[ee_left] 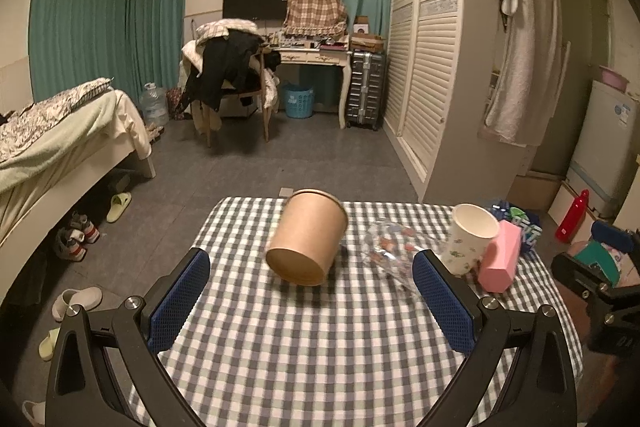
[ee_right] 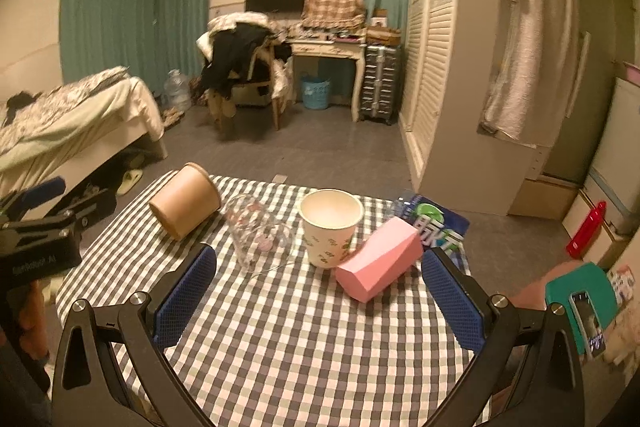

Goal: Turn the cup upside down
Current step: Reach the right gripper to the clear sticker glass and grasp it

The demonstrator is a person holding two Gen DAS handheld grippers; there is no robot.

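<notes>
A white paper cup (ee_right: pixel 330 227) with a small floral print stands upright, mouth up, on the checked table; it also shows at the right in the left wrist view (ee_left: pixel 472 238). A pink box-like cup (ee_right: pixel 380 259) leans against its right side. My right gripper (ee_right: pixel 320 299) is open and empty, short of both. A brown paper tub (ee_left: pixel 307 237) lies on its side, base toward me, ahead of my open, empty left gripper (ee_left: pixel 312 301). A clear glass (ee_right: pixel 260 237) lies on its side between the tub and the white cup.
The checked tablecloth (ee_right: pixel 304 347) covers a small table. A blue packet (ee_right: pixel 434 223) lies at its far right edge. A red bottle (ee_right: pixel 586 229) stands on the floor at right. A bed, chair, desk and wardrobe stand beyond.
</notes>
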